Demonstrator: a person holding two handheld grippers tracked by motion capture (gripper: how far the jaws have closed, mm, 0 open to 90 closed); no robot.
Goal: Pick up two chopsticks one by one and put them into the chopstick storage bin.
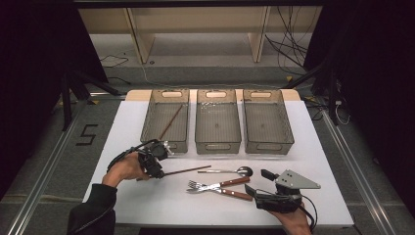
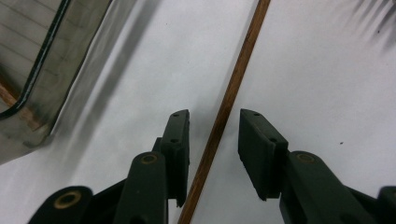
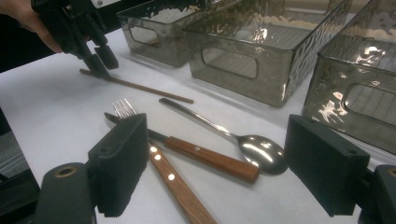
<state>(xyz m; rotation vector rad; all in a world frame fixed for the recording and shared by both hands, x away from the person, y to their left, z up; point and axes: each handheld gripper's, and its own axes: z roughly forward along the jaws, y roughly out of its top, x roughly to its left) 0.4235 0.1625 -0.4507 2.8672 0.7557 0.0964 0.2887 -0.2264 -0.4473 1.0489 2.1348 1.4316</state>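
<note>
My left gripper stood released over the brown chopstick, which lay on the table between its jaws, a gap on each side. My right gripper gaped wide, holding nothing.

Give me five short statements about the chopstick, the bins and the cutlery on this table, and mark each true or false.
1. The left gripper has the loose chopstick between its fingers. True; a gap shows on each side, so no grip yet.
2. All three bins are empty. False; the left bin holds a second chopstick, while the middle bin and right bin hold nothing.
3. The right gripper is shut on the spoon. False; it is open, and the spoon lies untouched on the table.
4. Two wooden-handled pieces lie crossed on the table. True.
5. The loose chopstick stands upright in the middle bin. False; it lies flat on the white table.
</note>
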